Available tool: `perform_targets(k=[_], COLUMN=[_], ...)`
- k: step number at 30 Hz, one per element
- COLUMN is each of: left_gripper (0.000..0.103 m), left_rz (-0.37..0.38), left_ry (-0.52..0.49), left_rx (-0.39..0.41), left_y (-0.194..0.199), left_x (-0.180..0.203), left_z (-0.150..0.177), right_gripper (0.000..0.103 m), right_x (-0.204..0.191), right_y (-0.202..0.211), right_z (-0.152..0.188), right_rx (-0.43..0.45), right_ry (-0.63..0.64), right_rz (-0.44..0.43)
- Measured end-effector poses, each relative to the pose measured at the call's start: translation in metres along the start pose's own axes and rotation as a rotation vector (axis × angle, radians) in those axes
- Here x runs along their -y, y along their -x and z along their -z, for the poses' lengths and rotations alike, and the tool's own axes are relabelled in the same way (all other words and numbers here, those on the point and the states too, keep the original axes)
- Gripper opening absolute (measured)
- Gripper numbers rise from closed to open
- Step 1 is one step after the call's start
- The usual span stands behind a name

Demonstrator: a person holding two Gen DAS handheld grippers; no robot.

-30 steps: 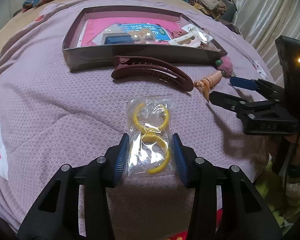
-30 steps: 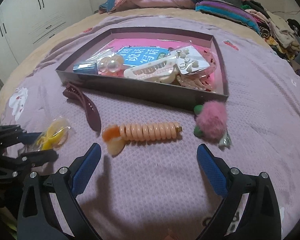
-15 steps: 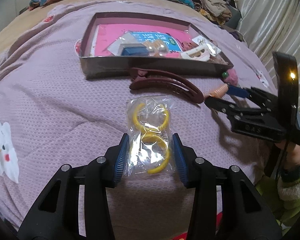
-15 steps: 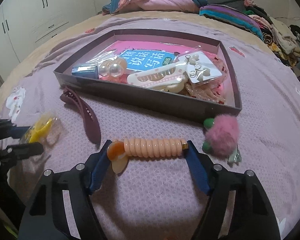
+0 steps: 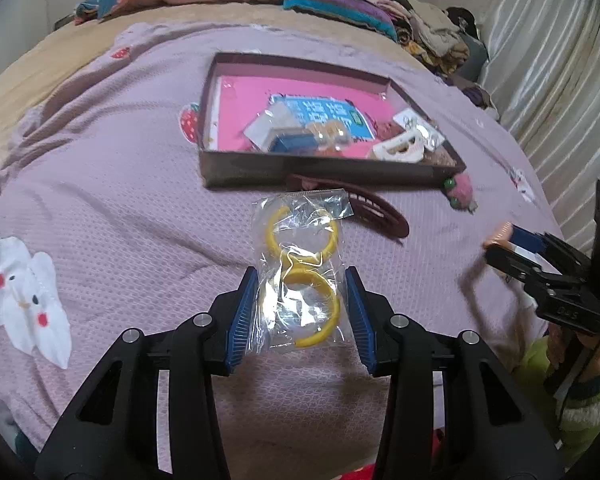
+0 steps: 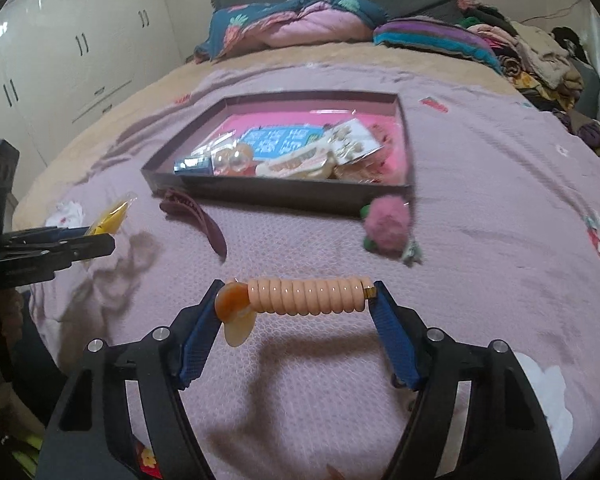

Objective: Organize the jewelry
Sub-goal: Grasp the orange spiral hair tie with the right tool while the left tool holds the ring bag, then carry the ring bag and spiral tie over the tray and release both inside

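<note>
Now both grippers carry loads above the bed: left gripper (image 5: 300,312) pinches the slippery, crinkly bag of yellow hoops (image 5: 300,268); right gripper (image 6: 296,312), jaws just closed, clamps the springy coil hair tie (image 6: 308,296) endwise.

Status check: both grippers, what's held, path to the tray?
Left gripper shut on bagged yellow hoops. Right gripper just closed on coil hair tie. Tray ahead; maroon clip and pompom before it.
</note>
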State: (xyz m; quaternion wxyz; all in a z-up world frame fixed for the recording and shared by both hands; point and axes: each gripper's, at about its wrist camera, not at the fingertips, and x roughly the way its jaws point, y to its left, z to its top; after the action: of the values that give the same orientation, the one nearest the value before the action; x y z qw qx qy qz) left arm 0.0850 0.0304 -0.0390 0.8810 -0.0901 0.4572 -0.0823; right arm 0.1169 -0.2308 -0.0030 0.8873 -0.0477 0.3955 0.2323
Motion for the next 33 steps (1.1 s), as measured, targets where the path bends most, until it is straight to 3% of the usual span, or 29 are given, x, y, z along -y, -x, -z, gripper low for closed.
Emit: perform_targets(k=[14, 33], left_gripper=[0.035, 0.035], left_rz=[-0.021, -0.002], left_ry=[0.027, 0.015], left_rx=[0.082, 0.198], left_y=[0.03, 0.051], left_x=[-0.011, -0.001], left_z=[-0.026, -0.086], right_gripper=[0.071, 0.071], right_x=[0.009, 0.019], right_y=[0.047, 0.066], right_z=[-0.022, -0.079], right_rx=[0.115, 0.207], right_ry=[-0.035, -0.05], right_rz=[0.043, 0.097])
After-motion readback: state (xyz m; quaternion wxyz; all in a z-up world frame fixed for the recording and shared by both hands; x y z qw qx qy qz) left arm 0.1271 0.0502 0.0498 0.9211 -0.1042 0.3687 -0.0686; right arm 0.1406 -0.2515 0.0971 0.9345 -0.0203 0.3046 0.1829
